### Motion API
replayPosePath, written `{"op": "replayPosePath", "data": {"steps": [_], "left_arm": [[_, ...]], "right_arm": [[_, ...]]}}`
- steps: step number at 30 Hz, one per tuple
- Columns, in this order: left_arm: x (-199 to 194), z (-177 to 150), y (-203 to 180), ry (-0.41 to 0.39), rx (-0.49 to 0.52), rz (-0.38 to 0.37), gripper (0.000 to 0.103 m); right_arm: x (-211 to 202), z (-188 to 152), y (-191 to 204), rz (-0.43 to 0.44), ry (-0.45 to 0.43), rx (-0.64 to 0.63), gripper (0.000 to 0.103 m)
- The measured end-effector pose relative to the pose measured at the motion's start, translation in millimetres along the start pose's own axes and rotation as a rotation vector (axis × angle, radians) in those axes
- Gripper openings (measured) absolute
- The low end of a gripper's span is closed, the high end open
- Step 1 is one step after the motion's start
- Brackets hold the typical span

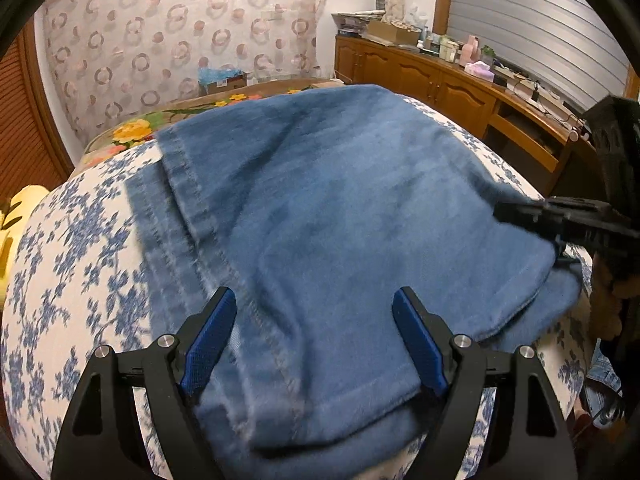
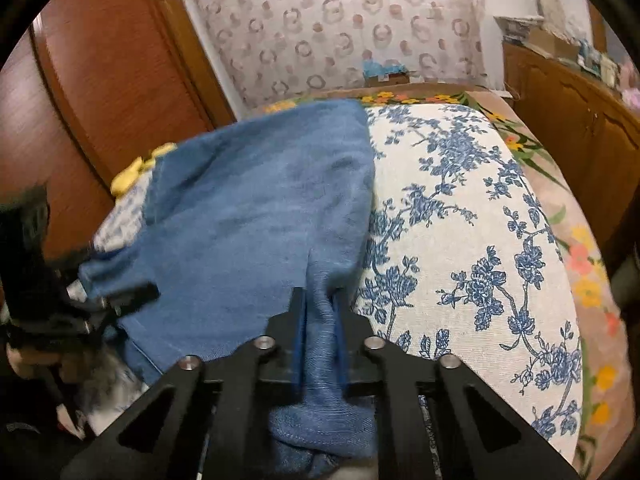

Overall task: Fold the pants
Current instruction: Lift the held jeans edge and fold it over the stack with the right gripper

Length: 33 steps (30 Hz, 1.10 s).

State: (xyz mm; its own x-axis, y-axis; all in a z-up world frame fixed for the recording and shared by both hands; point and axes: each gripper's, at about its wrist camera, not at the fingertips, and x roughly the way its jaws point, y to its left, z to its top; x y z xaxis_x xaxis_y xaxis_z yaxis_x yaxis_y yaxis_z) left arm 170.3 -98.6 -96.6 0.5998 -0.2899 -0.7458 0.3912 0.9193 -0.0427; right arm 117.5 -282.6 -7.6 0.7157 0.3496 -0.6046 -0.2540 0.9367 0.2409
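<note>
right jaws pinched on the denim, left jaws wide over it

closest to me, my right gripper (image 2: 320,300) has its jaws clamped on a bunched ridge of the blue pants (image 2: 256,216), the cloth squeezed up between the two pads at the garment's right edge. my left gripper (image 1: 314,304) hovers with its jaws spread wide, blue pads (image 1: 210,340) apart on either side of a stitched seam, pressing on nothing that i can see. the pants lie spread flat on a white cover with blue flowers (image 2: 460,220), an upper layer lying over a lower one along the near side. beyond them a bedspread with yellow flowers (image 1: 132,130) shows, then a cardboard box (image 1: 224,82) against a curtain with ring patterns (image 1: 180,32). a cluttered wooden cabinet (image 1: 440,80) runs along the right.
</note>
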Motion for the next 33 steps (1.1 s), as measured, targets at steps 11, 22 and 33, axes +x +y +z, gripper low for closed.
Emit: {"op": "replayPosePath", "data": {"steps": [11,22,33], "left_arm": [[-43.7,-16.0,14.8,-0.064,-0.024,0.027,0.082],[-89.9,-34.5,46.8,-0.13,-0.082,0.082,0.082],[-114.5,-51.2,91.3,-0.155,-0.163,0.15,0.082]], "right_arm": [[-36.9,16.5,34.4,0.101,-0.149,-0.02,0.007],[-35.0,29.8,100.4,0.202,-0.186,-0.151,0.007],[33.4,27.3,160.5,0.305,-0.081,-0.279,0.007]]}}
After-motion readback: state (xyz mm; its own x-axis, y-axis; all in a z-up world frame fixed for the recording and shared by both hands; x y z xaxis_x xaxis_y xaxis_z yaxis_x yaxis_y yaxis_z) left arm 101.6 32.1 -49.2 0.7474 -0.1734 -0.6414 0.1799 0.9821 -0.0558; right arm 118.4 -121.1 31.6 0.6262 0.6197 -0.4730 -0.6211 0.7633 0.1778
